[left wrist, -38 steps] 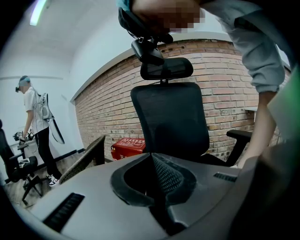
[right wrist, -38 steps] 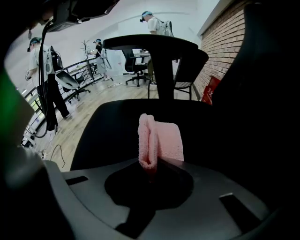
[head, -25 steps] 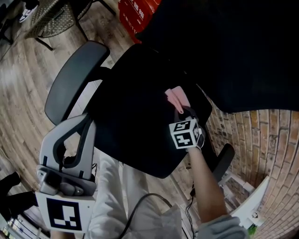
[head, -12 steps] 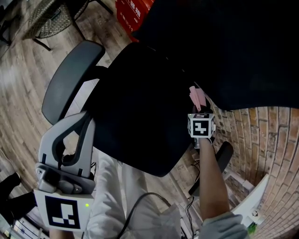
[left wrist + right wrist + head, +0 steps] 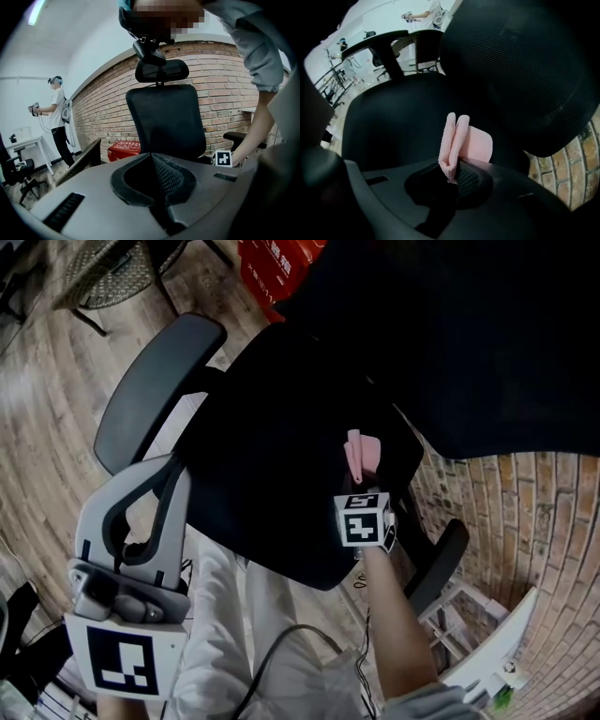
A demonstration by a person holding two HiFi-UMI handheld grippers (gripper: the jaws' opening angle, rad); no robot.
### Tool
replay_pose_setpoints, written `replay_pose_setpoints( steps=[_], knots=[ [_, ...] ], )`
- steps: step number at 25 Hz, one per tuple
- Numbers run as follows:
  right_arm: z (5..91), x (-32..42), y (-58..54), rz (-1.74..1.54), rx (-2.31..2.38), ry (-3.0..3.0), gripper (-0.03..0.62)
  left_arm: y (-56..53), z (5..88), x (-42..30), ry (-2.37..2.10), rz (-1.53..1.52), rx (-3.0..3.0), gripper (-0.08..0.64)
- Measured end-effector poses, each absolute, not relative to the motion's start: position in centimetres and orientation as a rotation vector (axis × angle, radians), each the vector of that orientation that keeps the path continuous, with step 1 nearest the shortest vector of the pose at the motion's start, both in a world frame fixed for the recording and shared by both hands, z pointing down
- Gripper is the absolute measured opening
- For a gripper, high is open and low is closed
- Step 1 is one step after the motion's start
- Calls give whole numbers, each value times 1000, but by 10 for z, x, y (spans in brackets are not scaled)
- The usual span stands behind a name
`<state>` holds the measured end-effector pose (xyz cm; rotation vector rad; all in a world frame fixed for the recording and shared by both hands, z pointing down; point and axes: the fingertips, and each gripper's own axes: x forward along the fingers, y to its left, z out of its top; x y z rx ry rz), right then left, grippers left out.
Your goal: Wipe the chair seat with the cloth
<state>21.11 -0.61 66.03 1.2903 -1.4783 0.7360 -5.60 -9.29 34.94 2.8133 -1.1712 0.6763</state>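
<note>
- Right gripper (image 5: 451, 174) clamps the folded pink textured cloth (image 5: 464, 140) over the black fabric chair seat (image 5: 393, 117).
- Left gripper (image 5: 157, 161): its 2 jaws pressed together, empty.

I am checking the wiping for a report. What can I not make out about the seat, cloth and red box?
Seat: dirt or wiped streaks; the black surface is too dark in every view.
Cloth: contact with the seat; the head view and right gripper view show only its upper side.
Red box: its print; cut off by the head view's top edge, too small in the left gripper view.
</note>
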Motion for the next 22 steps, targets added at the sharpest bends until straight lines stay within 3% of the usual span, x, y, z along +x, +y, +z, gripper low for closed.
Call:
replay_pose_setpoints(
  steps=[17, 22],
  knots=[
    [642, -62, 55, 686, 829, -1896, 54, -81, 341, -102, -1264, 668, 2787, 18],
    [639, -112, 86, 621, 641, -1971, 54, -78, 341, -110, -1280, 658, 2782, 18]
  ],
)
